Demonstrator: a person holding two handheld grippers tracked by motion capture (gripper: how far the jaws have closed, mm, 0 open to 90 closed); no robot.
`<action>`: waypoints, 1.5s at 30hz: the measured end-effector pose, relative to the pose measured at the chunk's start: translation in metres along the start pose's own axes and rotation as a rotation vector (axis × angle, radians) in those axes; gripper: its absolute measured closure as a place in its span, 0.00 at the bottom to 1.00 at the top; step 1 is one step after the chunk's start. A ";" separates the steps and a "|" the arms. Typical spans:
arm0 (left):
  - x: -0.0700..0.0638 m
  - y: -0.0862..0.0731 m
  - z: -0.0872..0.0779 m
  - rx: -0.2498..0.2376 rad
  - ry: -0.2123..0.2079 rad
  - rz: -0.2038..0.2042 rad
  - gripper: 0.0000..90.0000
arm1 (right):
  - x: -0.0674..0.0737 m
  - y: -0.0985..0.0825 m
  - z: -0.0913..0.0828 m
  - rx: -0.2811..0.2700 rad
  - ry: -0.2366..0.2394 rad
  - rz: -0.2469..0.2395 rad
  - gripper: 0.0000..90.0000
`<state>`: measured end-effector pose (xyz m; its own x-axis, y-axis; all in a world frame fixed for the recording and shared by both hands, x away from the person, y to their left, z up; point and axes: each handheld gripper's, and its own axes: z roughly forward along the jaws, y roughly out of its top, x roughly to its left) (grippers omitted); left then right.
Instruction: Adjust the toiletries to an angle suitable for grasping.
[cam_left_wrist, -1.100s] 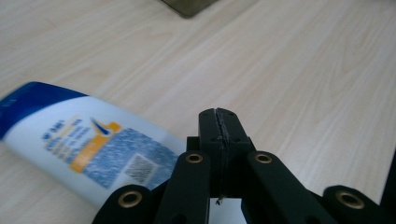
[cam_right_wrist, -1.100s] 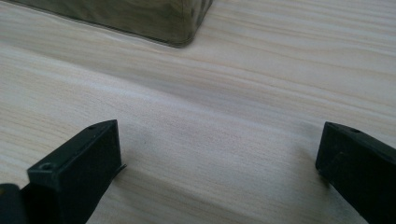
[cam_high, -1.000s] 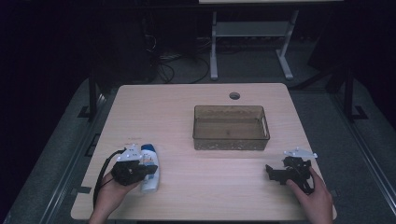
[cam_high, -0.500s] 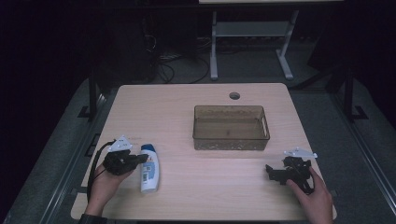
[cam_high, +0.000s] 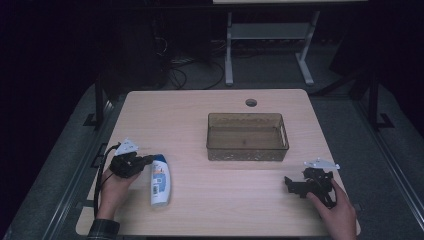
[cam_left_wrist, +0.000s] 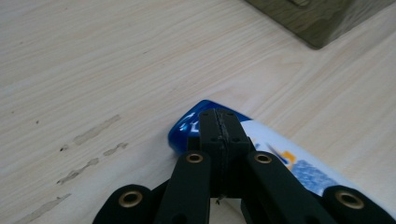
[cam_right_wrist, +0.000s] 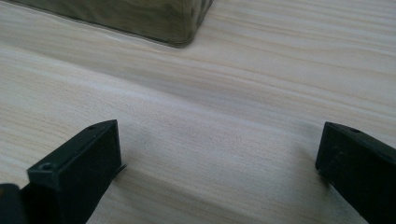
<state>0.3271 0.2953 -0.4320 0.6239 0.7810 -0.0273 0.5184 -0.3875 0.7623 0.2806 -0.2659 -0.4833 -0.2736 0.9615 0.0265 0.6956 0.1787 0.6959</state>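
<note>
Since the earlier frames the left gripper (cam_high: 145, 161) has been drawn off to the left: it was seen above the bottle (cam_high: 159, 180) a second ago and is now found just beside the bottle's far end, at its left. The bottle itself is left lying flat on the table (cam_high: 210, 210), near the left front, with its blue cap end (cam_left_wrist: 187, 128) turned toward the far side. The right gripper (cam_high: 295, 184) has not been shifted; it is rested low over the near right of the table.

In the left gripper view the jaws are seen pressed together with nothing between them, their tips over the blue cap end; whether the cap is touched cannot be told. In the right gripper view the jaws are held wide apart over bare wood, with a corner of the bin (cam_right_wrist: 154, 21) beyond.

The step in hand is judged to be a nudge or realignment of the bottle, not yet a grasp. Before any lift toward the bin (cam_high: 247, 137), the left jaws would need to be opened and set across the bottle's narrow width.
</note>
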 end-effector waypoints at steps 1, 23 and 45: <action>0.001 -0.001 0.001 0.004 0.008 0.000 0.99 | 0.000 0.000 0.000 0.000 0.000 0.000 0.00; 0.011 -0.014 0.021 0.075 0.044 -0.042 0.99 | 0.000 0.000 0.000 0.000 0.000 0.000 0.00; -0.014 -0.006 0.036 0.085 -0.038 0.007 0.99 | 0.000 0.000 0.000 0.000 0.000 0.000 0.00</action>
<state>0.3366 0.2695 -0.4594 0.6484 0.7597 -0.0484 0.5610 -0.4339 0.7050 0.2805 -0.2659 -0.4833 -0.2731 0.9616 0.0266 0.6959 0.1784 0.6957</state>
